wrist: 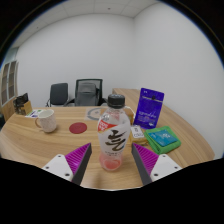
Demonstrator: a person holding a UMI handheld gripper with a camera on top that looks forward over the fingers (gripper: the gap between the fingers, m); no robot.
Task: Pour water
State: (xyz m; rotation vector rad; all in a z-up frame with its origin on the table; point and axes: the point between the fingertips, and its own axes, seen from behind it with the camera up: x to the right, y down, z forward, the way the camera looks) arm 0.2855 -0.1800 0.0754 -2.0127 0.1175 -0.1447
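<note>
**Bottle upright between the fingers, cap on, nothing poured**

Clear plastic water bottle (114,140) with a dark cap and a pale label bearing red marks stands upright on the light wooden table (40,150), right between the two fingers of the hand-held gripper (114,160). The magenta pads (80,158) sit close at either side of it; whether both press on the bottle cannot be told, though the fingers are plainly spread about it.

As a judgement, the task is at its start: the cap looks to be on, the bottle is not tilted, and no water shows in any vessel.

Far to the left stands a white ceramic mug (46,121), the likely target, with a round dark-red coaster (78,128) between it and the bottle. To the right lie a green flat box (163,141) and, beyond it, an upright blue-purple packet (150,106). Two dark office chairs (76,94) stand at the far side. The path leftward to the mug looks open.
</note>
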